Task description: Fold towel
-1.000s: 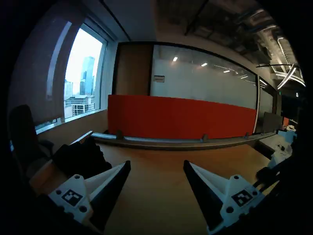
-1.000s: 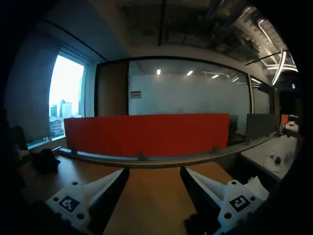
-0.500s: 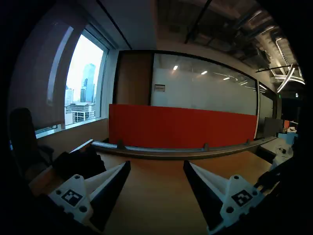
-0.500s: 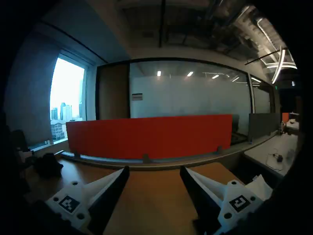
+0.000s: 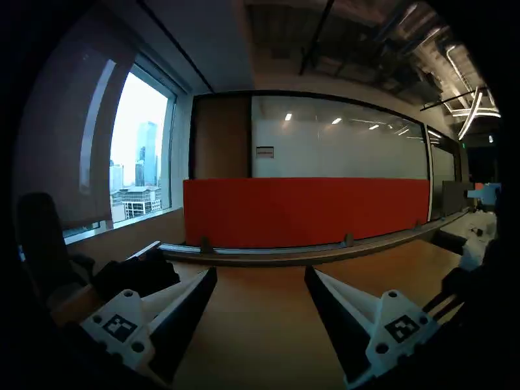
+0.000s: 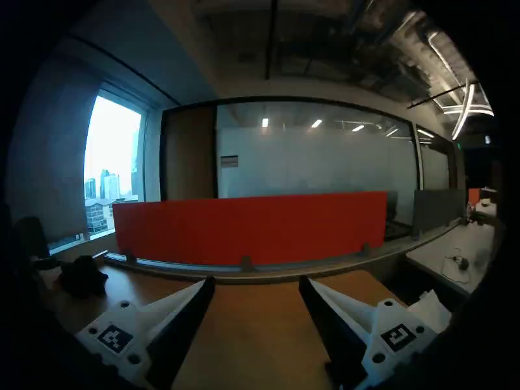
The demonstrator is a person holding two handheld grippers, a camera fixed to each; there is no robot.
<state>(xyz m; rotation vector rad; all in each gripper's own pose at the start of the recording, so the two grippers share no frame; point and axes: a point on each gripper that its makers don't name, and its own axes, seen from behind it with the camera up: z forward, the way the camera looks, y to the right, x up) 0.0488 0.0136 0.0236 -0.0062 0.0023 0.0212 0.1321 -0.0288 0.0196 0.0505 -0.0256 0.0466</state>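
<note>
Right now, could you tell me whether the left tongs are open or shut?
Open: the left tongs stand wide apart, with only the desk between them.

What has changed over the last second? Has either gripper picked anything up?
The left gripper has tipped upward and levelled: the red partition panel sits lower and straighter in its view. The right gripper shifted only slightly. Nothing was taken hold of; both stay open over the wooden desk, and the dark crumpled heap lies where it was.

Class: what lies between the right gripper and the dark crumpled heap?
Bare wooden tabletop separates right gripper from dark crumpled heap; right gripper view.
</note>
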